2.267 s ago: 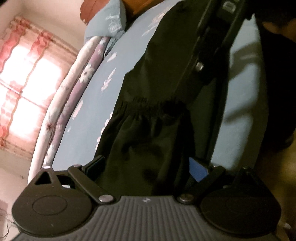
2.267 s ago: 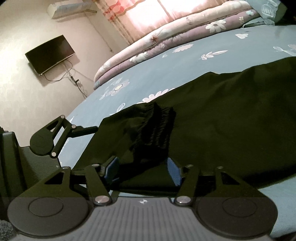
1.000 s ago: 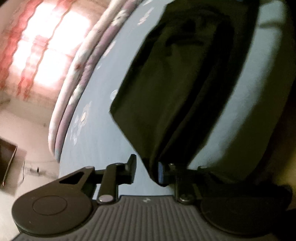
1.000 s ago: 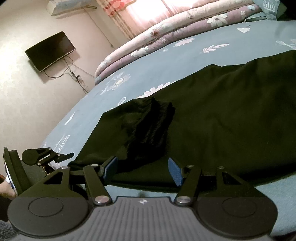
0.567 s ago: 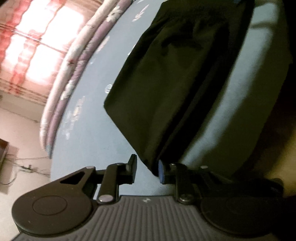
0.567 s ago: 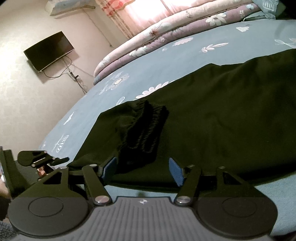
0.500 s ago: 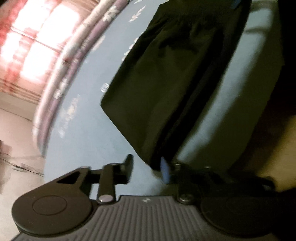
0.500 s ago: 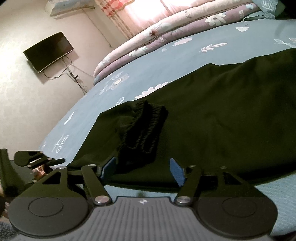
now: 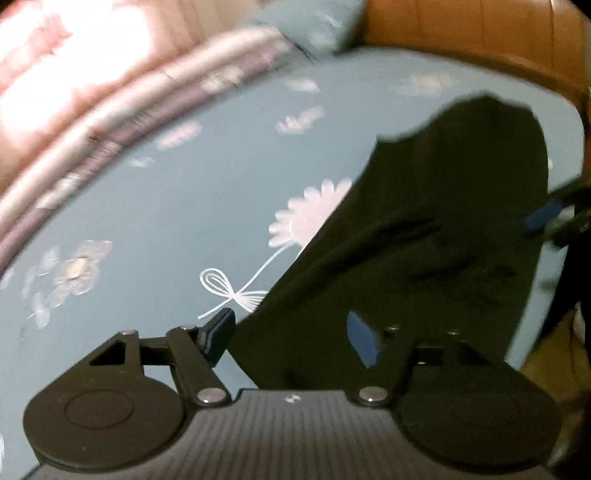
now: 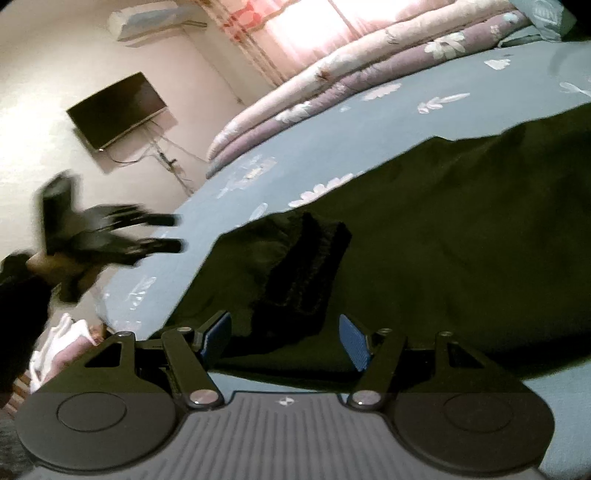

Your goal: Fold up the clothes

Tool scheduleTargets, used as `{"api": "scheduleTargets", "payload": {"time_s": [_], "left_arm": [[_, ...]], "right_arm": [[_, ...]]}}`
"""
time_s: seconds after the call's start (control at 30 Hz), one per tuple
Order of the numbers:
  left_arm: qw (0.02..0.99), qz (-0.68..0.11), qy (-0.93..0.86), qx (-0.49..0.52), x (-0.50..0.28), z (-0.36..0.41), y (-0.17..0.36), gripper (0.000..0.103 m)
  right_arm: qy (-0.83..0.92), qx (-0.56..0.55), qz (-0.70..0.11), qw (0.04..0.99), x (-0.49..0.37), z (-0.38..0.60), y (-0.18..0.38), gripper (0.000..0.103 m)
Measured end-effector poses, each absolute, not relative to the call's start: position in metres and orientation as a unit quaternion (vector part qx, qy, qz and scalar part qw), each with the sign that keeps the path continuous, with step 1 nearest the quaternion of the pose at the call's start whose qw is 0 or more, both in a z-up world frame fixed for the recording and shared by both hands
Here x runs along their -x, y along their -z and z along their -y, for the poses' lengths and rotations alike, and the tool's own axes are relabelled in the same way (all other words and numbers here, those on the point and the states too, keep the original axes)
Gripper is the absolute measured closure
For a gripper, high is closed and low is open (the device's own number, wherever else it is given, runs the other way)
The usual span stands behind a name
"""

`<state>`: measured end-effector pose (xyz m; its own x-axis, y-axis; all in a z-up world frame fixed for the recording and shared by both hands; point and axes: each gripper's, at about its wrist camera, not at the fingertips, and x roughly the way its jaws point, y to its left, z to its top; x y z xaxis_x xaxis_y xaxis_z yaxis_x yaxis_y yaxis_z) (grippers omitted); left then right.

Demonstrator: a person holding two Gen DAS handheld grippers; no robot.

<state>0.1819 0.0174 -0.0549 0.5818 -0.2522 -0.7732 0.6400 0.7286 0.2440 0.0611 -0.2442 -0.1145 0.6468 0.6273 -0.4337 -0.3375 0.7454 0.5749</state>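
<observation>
A black garment [image 9: 424, 240] lies spread flat on the blue flowered bed sheet [image 9: 166, 206]. In the right wrist view its gathered elastic waistband [image 10: 303, 273] is folded over near the front edge of the cloth [image 10: 461, 240]. My right gripper [image 10: 284, 338] is open, low over that edge, and the waistband lies just ahead of its blue pads [image 10: 354, 341]. My left gripper [image 9: 291, 338] is open over the garment's near corner. From the right wrist view the left gripper [image 10: 162, 232] is blurred, held in a hand off the bed's corner, and clear of the cloth.
A rolled floral quilt [image 10: 369, 81] runs along the far side of the bed. A pillow [image 9: 314, 22] and a wooden headboard [image 9: 480, 33] are at its head. A TV [image 10: 118, 109] hangs on the wall. White and pink cloth [image 10: 62, 339] lies on the floor.
The left gripper was shut on the garment's edge; it has opened, let go and swung round fast. The right gripper has stayed open and almost still.
</observation>
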Motion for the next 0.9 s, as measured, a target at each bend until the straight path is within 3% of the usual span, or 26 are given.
{"api": "scheduleTargets", "payload": {"time_s": [0.07, 0.47, 0.9], "left_arm": [[0.827, -0.401, 0.309, -0.246, -0.212, -0.025, 0.056, 0.046], [0.658, -0.486, 0.538, -0.206, -0.299, -0.018, 0.091, 0.046], [0.553, -0.590, 0.558, -0.186, -0.325, -0.025, 0.113, 0.044]], "right_arm": [[-0.291, -0.228, -0.311, 0.875, -0.064, 0.247, 0.110, 0.033], [-0.286, -0.190, -0.320, 0.883, -0.115, 0.245, 0.105, 0.033], [-0.264, -0.184, -0.345, 0.882, -0.124, 0.241, 0.119, 0.033]]}}
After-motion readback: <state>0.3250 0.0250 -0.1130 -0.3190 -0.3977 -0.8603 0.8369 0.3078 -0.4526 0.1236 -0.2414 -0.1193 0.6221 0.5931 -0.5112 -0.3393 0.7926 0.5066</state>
